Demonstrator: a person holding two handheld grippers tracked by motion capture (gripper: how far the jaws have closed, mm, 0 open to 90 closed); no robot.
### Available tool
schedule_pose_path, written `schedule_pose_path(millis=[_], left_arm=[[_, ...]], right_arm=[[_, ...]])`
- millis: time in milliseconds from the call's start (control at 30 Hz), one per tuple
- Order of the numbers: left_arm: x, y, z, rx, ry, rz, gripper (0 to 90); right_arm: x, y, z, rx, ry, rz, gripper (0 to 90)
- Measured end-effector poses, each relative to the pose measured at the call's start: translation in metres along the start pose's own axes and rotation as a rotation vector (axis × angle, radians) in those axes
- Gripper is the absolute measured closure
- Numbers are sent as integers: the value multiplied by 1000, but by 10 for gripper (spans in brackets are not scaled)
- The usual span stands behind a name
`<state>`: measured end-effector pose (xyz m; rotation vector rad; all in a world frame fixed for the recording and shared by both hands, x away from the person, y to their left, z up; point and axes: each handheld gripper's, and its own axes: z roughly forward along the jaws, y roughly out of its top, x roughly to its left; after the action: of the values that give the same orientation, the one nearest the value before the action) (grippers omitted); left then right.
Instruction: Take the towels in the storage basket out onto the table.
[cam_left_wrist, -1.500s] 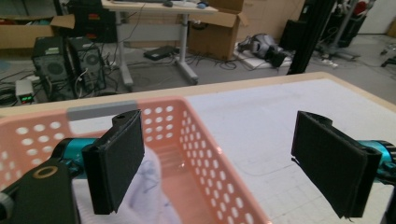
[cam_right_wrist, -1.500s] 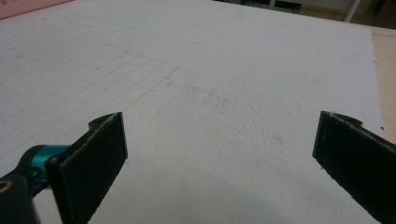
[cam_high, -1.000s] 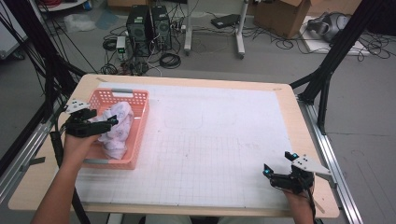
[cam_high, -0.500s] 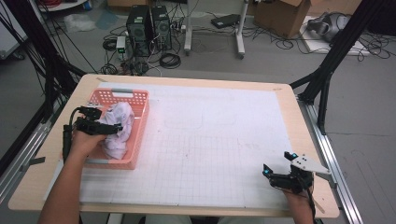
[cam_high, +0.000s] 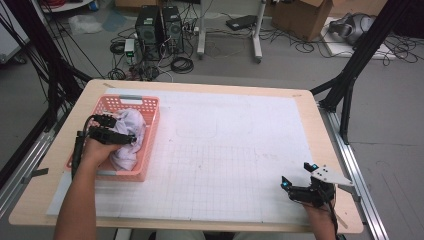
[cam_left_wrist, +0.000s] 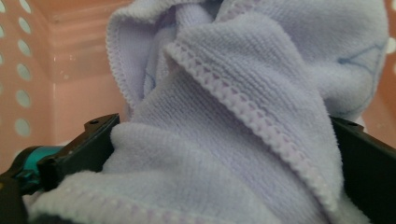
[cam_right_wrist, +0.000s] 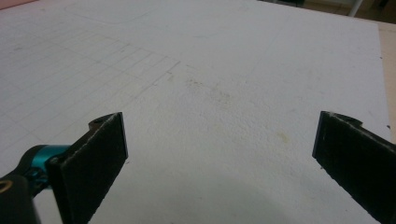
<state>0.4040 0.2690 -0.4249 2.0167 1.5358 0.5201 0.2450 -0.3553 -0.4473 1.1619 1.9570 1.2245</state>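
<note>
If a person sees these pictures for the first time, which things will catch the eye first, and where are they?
First comes the pink basket at the table's left side, with a pale lilac towel bunched inside it. The left hand-held gripper is down in the basket, its jaws wide apart with the towel between them. The right hand-held gripper rests open near the table's front right corner.
</note>
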Motion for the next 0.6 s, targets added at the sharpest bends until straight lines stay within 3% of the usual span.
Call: schedule_pose_path(millis=[100,300,500,600], left_arm=[[0,0,-1,-1,-8,6,109],[1,2,-8,-6,-22,22,359],[-2,4,-15,-24,-4,43,465],[2,3,-23,-89,-16,-2,485]], right_arm=[[0,0,0,3,4,2,39],[-1,0,1,10,14,0,53],[0,0,0,-1,9,3,53],[0,0,-1,-8,6,3,52]])
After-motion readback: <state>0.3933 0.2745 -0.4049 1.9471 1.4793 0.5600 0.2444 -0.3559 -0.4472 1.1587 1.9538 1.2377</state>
